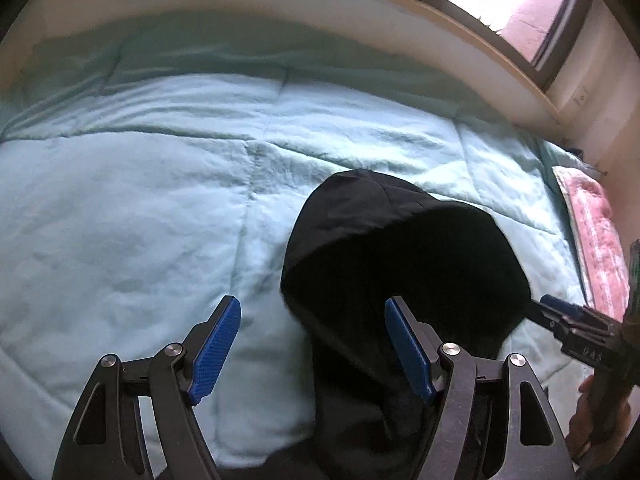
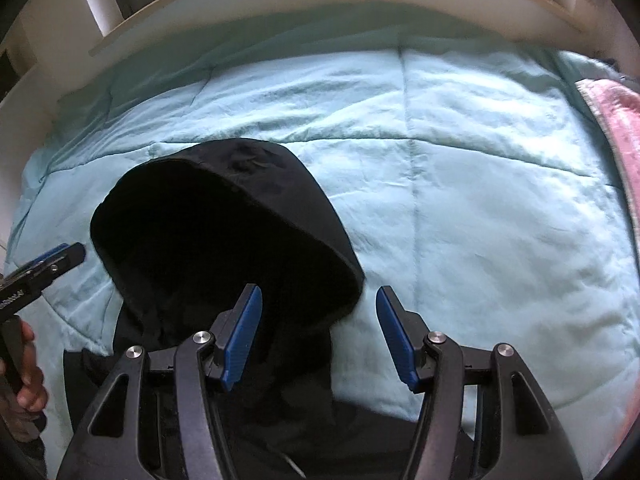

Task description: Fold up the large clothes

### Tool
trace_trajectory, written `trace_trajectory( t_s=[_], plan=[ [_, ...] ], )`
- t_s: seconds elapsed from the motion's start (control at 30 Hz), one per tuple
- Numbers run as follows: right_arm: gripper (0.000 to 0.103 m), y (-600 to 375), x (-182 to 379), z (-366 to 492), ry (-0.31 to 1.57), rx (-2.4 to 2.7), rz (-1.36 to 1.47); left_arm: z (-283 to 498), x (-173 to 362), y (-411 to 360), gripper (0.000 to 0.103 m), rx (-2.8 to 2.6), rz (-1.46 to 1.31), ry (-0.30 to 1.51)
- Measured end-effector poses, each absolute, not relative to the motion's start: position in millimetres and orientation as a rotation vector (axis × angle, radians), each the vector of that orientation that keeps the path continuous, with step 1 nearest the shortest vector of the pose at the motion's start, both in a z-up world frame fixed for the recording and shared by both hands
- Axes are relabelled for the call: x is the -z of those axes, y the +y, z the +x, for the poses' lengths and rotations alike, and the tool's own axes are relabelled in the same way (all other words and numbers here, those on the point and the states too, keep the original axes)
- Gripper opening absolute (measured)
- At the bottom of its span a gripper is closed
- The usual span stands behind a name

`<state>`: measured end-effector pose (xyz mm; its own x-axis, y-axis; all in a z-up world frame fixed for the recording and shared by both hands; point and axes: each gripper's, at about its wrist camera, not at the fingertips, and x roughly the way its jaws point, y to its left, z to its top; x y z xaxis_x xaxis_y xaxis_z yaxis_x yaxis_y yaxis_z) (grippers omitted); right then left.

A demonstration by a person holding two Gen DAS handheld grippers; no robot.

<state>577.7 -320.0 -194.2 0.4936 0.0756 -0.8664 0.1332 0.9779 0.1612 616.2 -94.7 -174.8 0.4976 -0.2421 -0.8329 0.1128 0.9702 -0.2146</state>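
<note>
A black hooded garment lies on the bed with its hood (image 1: 400, 240) (image 2: 224, 232) spread flat, pointing toward the far edge; its body runs under the lower frame edge. My left gripper (image 1: 313, 308) hovers open over the hood's left rim, one finger above the quilt, the other above black cloth. Over the hood's right rim my right gripper (image 2: 319, 296) stands open too, nothing pressed between its blue pads. Each view catches the other gripper at its side: the right gripper (image 1: 560, 316) and the left gripper (image 2: 60, 260).
A light-blue quilt (image 1: 140, 200) (image 2: 480, 200) covers the bed. A pink blanket (image 1: 600, 240) (image 2: 624, 128) lies along its right side. A pale wooden ledge (image 1: 360, 12) and windows (image 1: 512, 0) stand behind. A person's hands (image 1: 588, 420) (image 2: 28, 380) grip the handles.
</note>
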Motion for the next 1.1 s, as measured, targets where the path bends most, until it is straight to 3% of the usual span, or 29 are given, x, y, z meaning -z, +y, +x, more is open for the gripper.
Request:
trace_trajectory(
  t_s=[0.13, 0.17, 0.23, 0.27, 0.3, 0.47, 0.57, 0.73, 0.87, 1.0, 1.1],
  plan=[
    [0.064, -320, 220, 607, 1.117, 0.055, 0.202, 649, 203, -102, 0.075, 0.181, -0.124, 1.099],
    [0.062, -320, 225, 612, 1.131, 0.051, 0.197, 652, 207, -102, 0.057, 0.180, -0.126, 1.109],
    [0.028, -318, 234, 621, 1.158, 0.097, 0.114, 662, 210, -98, 0.010, 0.181, -0.134, 1.132],
    [0.012, -317, 232, 622, 1.152, 0.126, 0.065, 664, 207, -91, 0.010, 0.196, -0.172, 1.131],
    [0.006, -320, 226, 620, 1.125, 0.140, 0.047, 662, 199, -85, 0.010, 0.225, -0.217, 1.109],
    [0.005, -339, 171, 590, 0.946, 0.152, 0.129, 637, 150, -65, 0.010, 0.371, -0.323, 0.987],
    [0.005, -335, 165, 572, 0.868, 0.154, 0.120, 628, 155, -63, 0.013, 0.354, -0.263, 1.014],
    [0.007, -341, 240, 580, 1.036, 0.118, 0.178, 641, 276, -56, 0.020, 0.275, -0.190, 1.372],
    [0.007, -344, 295, 581, 1.181, 0.056, 0.238, 638, 274, -46, 0.023, 0.297, -0.270, 1.332],
    [0.024, -347, 272, 570, 1.155, 0.040, 0.223, 617, 242, -48, 0.033, 0.323, -0.115, 1.260],
    [0.038, -353, 252, 555, 1.127, 0.037, 0.209, 598, 211, -43, 0.035, 0.348, -0.062, 1.218]
  ],
)
